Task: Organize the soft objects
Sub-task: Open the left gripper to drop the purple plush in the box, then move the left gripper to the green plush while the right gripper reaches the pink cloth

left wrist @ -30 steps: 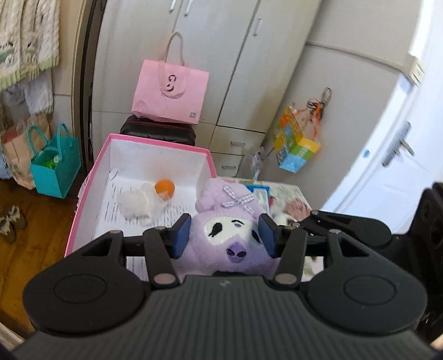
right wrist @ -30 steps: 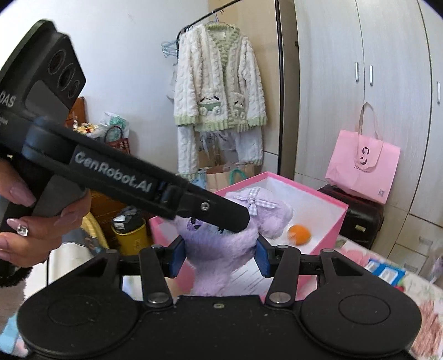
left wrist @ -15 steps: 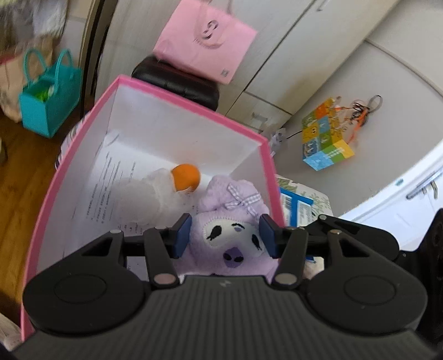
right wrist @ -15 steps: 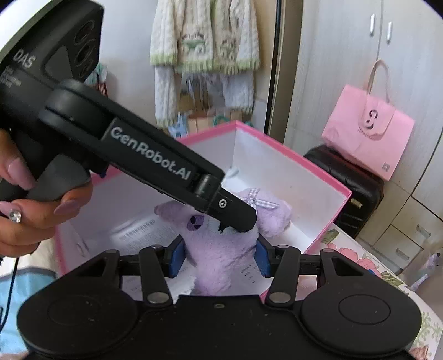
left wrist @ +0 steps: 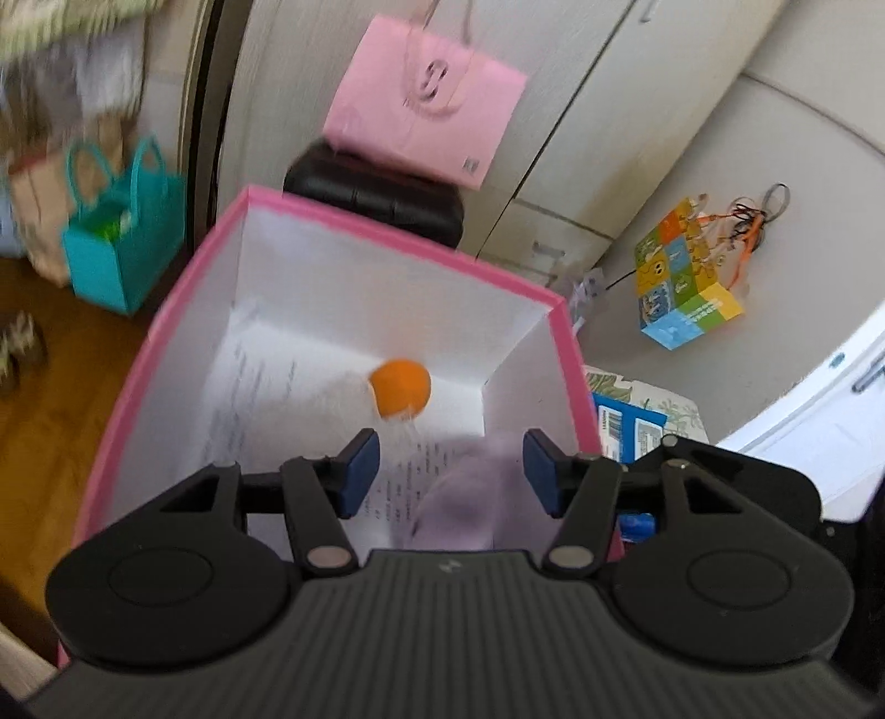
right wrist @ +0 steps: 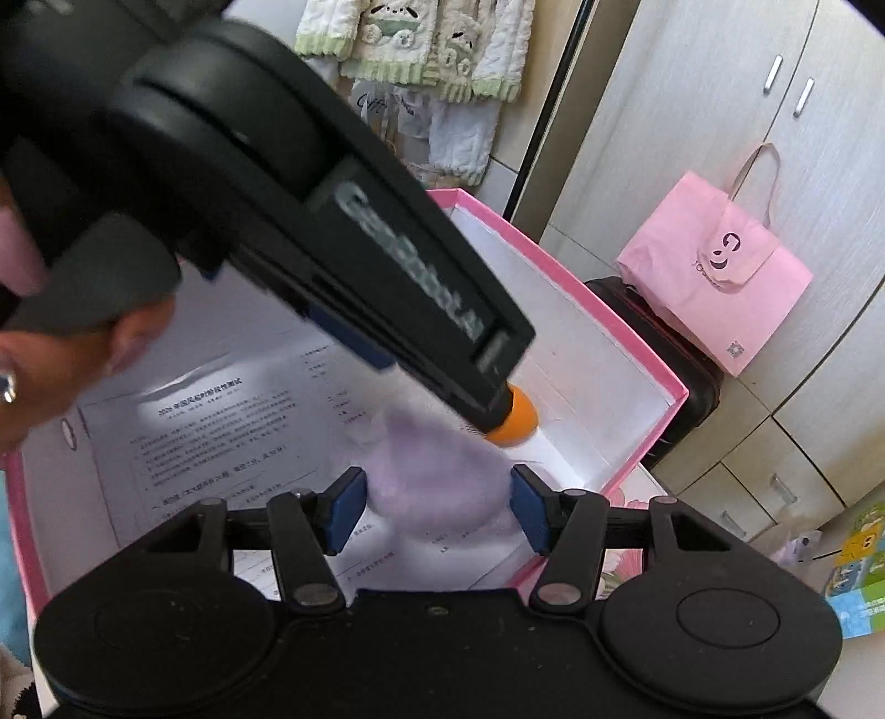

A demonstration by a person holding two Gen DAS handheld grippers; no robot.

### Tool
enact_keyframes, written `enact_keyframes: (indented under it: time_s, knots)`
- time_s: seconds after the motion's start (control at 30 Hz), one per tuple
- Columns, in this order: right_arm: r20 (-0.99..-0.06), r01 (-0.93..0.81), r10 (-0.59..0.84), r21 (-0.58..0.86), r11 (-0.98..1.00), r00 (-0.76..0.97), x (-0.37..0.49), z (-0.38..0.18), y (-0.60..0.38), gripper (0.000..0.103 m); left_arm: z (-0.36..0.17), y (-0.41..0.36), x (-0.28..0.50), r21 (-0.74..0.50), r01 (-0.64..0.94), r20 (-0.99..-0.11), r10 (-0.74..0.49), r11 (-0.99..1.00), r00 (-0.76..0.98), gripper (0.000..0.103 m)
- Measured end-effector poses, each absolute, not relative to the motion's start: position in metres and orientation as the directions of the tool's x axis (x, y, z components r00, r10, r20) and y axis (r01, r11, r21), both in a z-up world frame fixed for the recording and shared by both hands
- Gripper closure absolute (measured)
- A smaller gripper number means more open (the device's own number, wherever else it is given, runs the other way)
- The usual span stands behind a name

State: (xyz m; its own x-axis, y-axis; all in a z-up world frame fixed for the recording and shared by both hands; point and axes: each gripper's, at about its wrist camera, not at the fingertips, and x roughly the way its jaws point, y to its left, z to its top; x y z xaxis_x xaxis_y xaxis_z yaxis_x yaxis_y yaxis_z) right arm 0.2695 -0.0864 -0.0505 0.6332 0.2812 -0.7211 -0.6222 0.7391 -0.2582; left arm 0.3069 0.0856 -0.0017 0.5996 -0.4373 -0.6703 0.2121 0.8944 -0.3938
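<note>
A purple plush toy (left wrist: 464, 498) is a blur below my left gripper (left wrist: 445, 470), free of its blue pads, inside the pink box (left wrist: 182, 287). The left gripper is open. In the right wrist view the same purple plush (right wrist: 437, 481) is blurred between the pads of my right gripper (right wrist: 437, 506), and I see no firm contact; the jaws stand wide, open. The left gripper's black body (right wrist: 343, 232) crosses over the box (right wrist: 625, 321). An orange and white soft toy (left wrist: 401, 387) lies on printed paper in the box.
A pink paper bag (left wrist: 426, 133) stands on a black suitcase (left wrist: 376, 193) behind the box. A teal bag (left wrist: 121, 249) sits on the wooden floor at left. A colourful bag (left wrist: 686, 276) hangs on the cabinet. A cardigan (right wrist: 420, 38) hangs on a rack.
Both grippers carried the purple plush over the pink box and lowered. Both have now opened, and the plush is dropping blurred into the box.
</note>
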Motion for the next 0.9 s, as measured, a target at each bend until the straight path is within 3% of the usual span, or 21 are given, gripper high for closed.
enact_keyframes:
  time_s: [0.23, 0.53, 0.73, 0.9]
  knots:
    - [-0.657, -0.618, 0.372, -0.184, 0.765, 0.656, 0.233, -0.029, -0.105, 0.041, 0.032, 0.098, 0.264, -0.291, 0.262, -0.630, -0.391, 0.920, 0.671, 0.044]
    - [-0.595, -0.608, 0.402, -0.189, 0.771, 0.696, 0.187, -0.004, -0.118, 0.040, 0.069, 0.104, 0.205, -0.187, 0.304, -0.605, -0.353, 0.934, 0.713, 0.043]
    - [-0.566, -0.603, 0.416, -0.189, 0.775, 0.712, 0.154, 0.013, -0.134, 0.040, 0.091, 0.092, 0.166, -0.115, 0.357, -0.581, -0.355, 0.927, 0.733, 0.042]
    - [-0.545, -0.614, 0.472, -0.105, 0.782, 0.694, 0.131, 0.031, -0.168, 0.040, 0.107, 0.079, 0.138, -0.103, 0.408, -0.563, -0.392, 0.907, 0.728, 0.042]
